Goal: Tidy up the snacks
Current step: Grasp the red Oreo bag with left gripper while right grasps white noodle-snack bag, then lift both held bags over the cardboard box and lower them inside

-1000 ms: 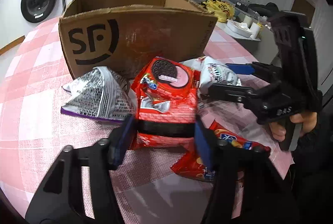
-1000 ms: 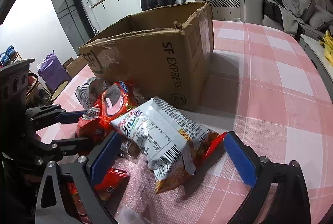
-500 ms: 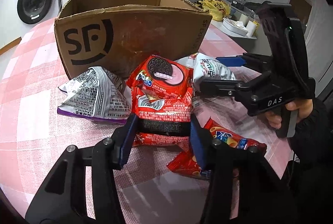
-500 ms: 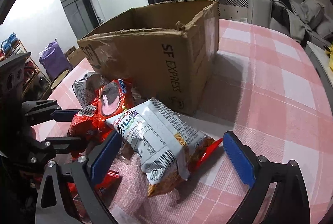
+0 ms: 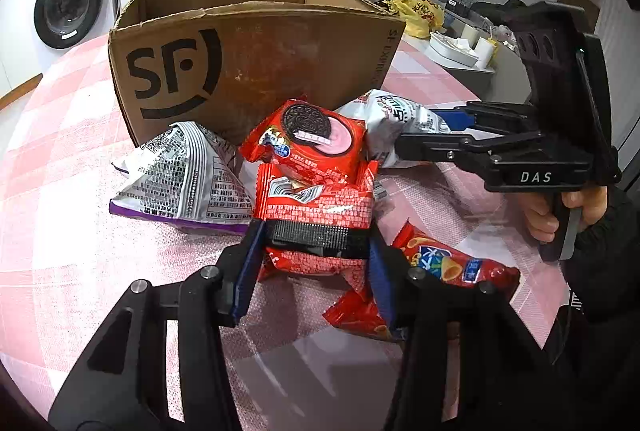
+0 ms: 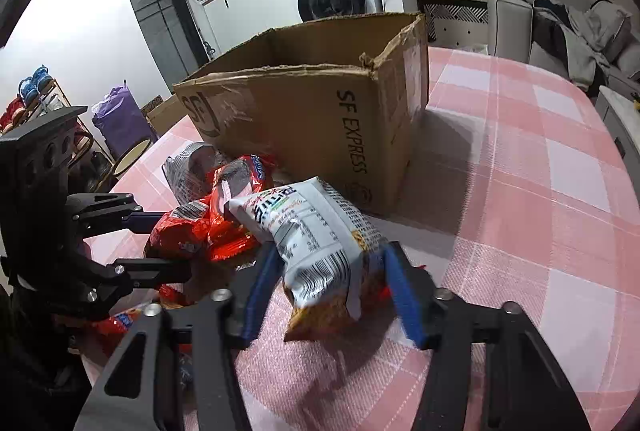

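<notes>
Crinkly foil everywhere on this pink checked tablecloth. Both grippers are closed down on a bag each, right in front of the open cardboard box. The left gripper has its blue pads pinched against the sides of the red cookie pack, low on the pack, with the cookie picture end tilted up toward the box. The right gripper is squeezed onto the white chip bag around its lower half, near the barcode.

Two more are loose on the cloth: a silver bag with purple trim just left of the red pack, and a red snack bag lying under the left gripper's right finger.

My guess is these all weigh next to nothing and are puffy with air, so they squish and can slip out of a pinch. I'd grab mid-body or near the crimped end seam and go gentle, since cookies and chips crush easily. The box looks like the obvious drop spot, though I can't see what's inside it.
</notes>
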Demonstrator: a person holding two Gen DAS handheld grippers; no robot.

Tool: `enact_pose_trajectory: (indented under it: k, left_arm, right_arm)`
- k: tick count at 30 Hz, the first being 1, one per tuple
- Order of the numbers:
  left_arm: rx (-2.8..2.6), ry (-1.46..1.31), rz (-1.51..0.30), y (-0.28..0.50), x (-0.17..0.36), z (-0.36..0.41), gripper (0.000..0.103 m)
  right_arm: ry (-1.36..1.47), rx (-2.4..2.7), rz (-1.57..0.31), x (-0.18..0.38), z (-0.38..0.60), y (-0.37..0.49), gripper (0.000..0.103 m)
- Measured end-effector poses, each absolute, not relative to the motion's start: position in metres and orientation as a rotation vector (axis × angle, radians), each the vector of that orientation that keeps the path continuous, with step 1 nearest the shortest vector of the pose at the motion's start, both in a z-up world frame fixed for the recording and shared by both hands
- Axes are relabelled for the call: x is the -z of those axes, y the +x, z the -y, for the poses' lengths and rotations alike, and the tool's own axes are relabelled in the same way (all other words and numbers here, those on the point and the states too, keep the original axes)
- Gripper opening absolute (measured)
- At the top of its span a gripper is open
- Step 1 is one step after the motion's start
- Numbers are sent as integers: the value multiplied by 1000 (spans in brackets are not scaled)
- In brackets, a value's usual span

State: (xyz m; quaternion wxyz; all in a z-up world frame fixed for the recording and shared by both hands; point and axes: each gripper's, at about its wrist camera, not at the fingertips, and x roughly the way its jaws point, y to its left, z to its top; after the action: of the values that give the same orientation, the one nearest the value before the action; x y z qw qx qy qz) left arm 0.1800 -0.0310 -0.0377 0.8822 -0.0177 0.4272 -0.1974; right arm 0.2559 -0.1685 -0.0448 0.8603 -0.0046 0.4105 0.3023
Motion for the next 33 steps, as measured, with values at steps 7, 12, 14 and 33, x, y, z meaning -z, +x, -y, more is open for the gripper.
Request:
enact_pose_trajectory:
  k: [7,12,14,33]
  left_arm:
    - [403,-46,-880,173,37,26,45]
    - [392,-59,-864,167,32,19,45]
    - [385,-63,-855,164,28,16,45]
    - [316,-116,-774,151,-12,-22,45]
  right_arm:
    - [-24,-631,-858,42,172,248,47]
    - [-39,-655,-867,39,169,255,60]
    - [-43,-673,-867,38,165,261,72]
    - [23,-728,-816,19,165,242,47]
